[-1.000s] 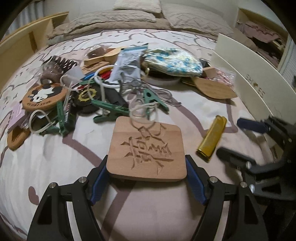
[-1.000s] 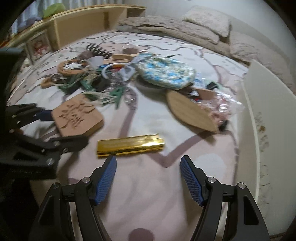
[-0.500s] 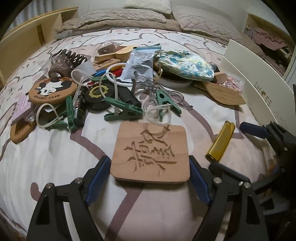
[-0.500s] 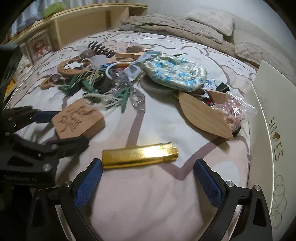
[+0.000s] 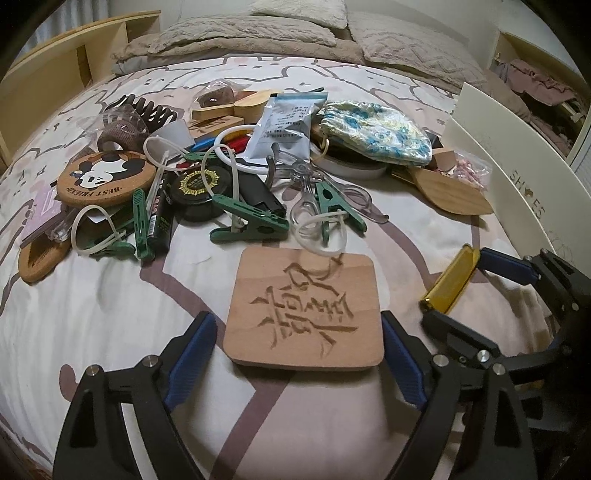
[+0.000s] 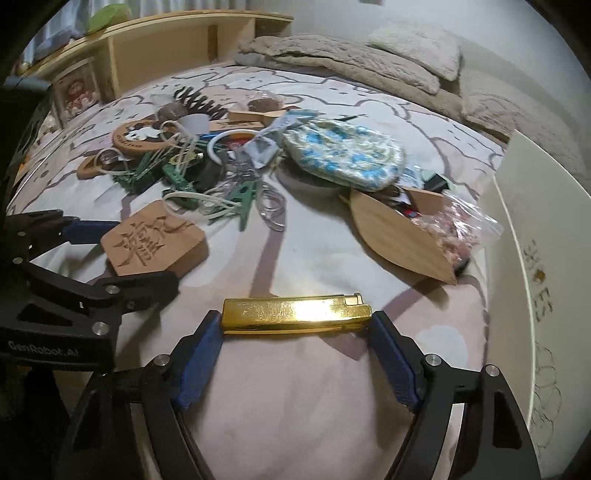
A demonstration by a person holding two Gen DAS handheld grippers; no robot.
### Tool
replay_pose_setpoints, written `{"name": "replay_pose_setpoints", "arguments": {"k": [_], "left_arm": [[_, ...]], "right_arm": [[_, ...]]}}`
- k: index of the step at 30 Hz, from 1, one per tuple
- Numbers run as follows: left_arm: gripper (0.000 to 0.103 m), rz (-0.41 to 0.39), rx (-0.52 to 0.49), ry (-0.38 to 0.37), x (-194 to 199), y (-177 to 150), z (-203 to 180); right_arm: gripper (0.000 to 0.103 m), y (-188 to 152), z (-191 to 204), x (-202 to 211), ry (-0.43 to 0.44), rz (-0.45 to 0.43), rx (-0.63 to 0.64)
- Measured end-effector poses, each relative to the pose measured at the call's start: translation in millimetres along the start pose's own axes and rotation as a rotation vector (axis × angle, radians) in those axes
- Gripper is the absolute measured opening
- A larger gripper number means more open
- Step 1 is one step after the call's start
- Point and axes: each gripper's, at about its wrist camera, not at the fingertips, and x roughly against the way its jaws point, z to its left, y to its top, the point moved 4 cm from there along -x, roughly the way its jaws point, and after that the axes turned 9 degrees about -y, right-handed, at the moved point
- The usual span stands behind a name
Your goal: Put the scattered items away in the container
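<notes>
A square wooden coaster (image 5: 303, 310) with carved characters lies flat on the bed, between the fingers of my left gripper (image 5: 297, 321). The jaws are opening; a gap shows at the left pad (image 5: 192, 343). A gold lighter (image 6: 295, 312) lies crosswise on the cover. My right gripper (image 6: 294, 319) is closing on it, and both blue pads meet its ends. The lighter (image 5: 448, 282) and the right gripper also show at the right edge of the left wrist view. The white container (image 6: 535, 258), a box marked "SHOES", stands along the bed's right side.
Behind the coaster sits a heap: green clips (image 5: 251, 223), a panda cork coaster (image 5: 105, 177), a floral pouch (image 5: 376, 136), a leaf-shaped wooden board (image 5: 454, 194) and a foil sachet (image 5: 284, 125). Pillows (image 5: 258, 33) lie at the far end; a wooden shelf (image 6: 155, 48) stands left.
My left gripper's pads, tight on the coaster's sides a second ago, have spread apart. My right gripper's jaws widened, then closed in on the lighter's two ends.
</notes>
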Motion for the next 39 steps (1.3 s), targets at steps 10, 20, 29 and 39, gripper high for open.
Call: {"name": "replay_pose_setpoints", "arguments": {"k": [10,20,29,39], "left_arm": [[0.092,0.007,0.023,-0.019,-3,6,0],[0.076,0.000,-0.004,-0.042,1,4,-5],[0.076,-0.011,-0.017,-0.075,10,-1,-12],[0.076,-0.044,-0.046,-0.128,28,-9,-29]], "right_arm": [[0.080,-4,-13,5,-0.026,0.004,-0.068],[0.080,-3,-15,14,-0.025,-0.026,-0.089],[0.080,0,-18,29,-0.012,-0.079,-0.119],[0.080,3,-22,50,0.006,-0.140,-0.146]]}}
